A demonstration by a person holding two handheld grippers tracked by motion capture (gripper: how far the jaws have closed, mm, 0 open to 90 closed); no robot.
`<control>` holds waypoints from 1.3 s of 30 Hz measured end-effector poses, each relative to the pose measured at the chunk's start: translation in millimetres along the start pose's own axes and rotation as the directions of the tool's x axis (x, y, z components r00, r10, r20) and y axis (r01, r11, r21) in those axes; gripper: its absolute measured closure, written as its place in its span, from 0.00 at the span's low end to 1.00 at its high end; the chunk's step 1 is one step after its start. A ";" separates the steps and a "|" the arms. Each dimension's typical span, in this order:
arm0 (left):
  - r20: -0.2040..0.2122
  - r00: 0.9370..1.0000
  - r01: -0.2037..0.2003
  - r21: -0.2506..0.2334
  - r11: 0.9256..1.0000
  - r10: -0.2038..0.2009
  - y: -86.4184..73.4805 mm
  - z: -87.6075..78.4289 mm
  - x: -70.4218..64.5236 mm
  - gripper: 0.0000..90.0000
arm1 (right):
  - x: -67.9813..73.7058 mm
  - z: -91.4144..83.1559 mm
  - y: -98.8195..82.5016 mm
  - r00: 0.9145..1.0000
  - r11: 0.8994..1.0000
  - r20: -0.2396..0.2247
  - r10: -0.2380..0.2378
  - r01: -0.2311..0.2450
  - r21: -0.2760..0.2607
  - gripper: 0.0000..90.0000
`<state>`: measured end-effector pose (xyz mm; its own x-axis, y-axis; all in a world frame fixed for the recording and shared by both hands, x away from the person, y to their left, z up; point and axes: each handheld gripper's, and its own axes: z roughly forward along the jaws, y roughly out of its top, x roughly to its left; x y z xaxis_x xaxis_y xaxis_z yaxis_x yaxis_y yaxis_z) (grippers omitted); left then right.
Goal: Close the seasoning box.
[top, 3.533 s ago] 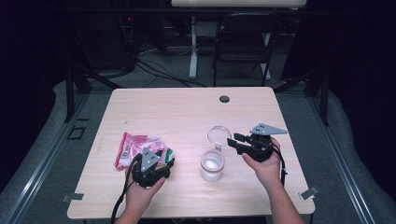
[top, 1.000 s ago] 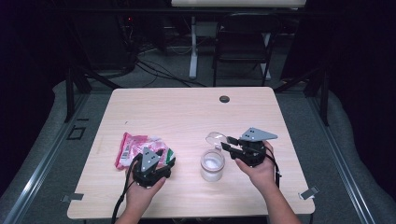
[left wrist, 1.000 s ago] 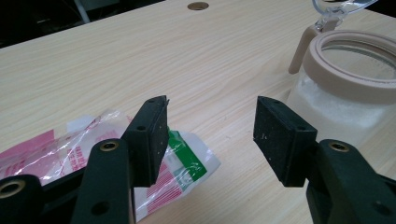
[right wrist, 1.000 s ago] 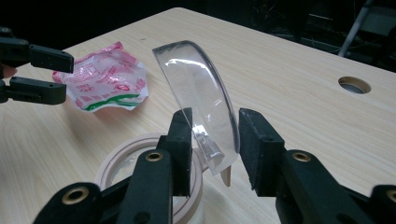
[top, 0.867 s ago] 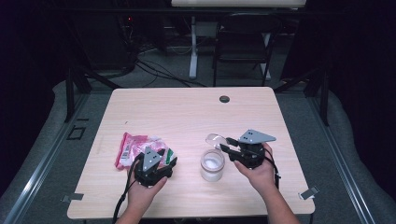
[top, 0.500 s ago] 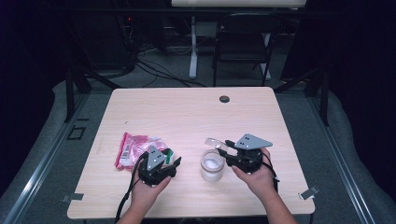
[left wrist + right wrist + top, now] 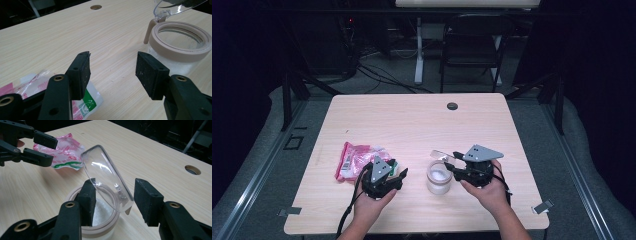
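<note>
A clear jar [image 7: 438,179] with a tan rim [image 7: 180,42] and white powder inside stands at the table's front middle. Its clear hinged lid [image 7: 102,172] tilts up over the mouth, also in the high view as the lid [image 7: 443,154]. My right gripper [image 7: 113,195] straddles the lid; its jaws have just been opening and stand open, the right pad clear of the lid. From the high view the right gripper [image 7: 453,166] sits just right of the jar. My left gripper [image 7: 112,68] is open and holds nothing, left of the jar, over a corner of a pink and white plastic bag [image 7: 357,159].
The wooden table [image 7: 412,125] has a round cable hole [image 7: 452,106] near its far edge. The bag [image 7: 65,152] lies flat at the front left, with the left gripper [image 7: 37,147] above it. A chair [image 7: 474,45] and cables lie beyond the table.
The right hand has drawn left to the jar, and the lid has tipped down from lying back to slanting over the mouth. The left gripper has edged right toward the jar.
</note>
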<state>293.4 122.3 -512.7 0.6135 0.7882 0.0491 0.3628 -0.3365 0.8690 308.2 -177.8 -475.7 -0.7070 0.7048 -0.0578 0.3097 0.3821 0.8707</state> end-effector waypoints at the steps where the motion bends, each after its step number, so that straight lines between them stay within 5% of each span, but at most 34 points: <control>1: -0.001 1.000 -0.001 0.000 1.000 0.001 0.0 0.0 0.0 0.50 | 0.2 -0.1 0.1 1.000 1.000 -0.002 -0.001 0.001 0.001 0.57; 12: 0.001 1.000 -0.003 0.003 1.000 0.003 -0.1 0.2 -0.6 0.50 | 2.9 2.3 -0.6 0.999 0.999 -0.037 -0.039 0.039 0.006 0.52; 39: -0.002 1.000 -0.003 -0.003 1.000 0.003 -0.9 -0.5 0.0 0.50 | 19.1 7.8 2.3 0.989 0.989 -0.027 -0.145 0.145 0.011 0.48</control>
<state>292.7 122.9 -513.2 0.6132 0.7882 0.0521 0.3594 -0.3371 0.8702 300.3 -158.8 -478.7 -0.7614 0.6255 -0.1701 0.2109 0.4871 0.8475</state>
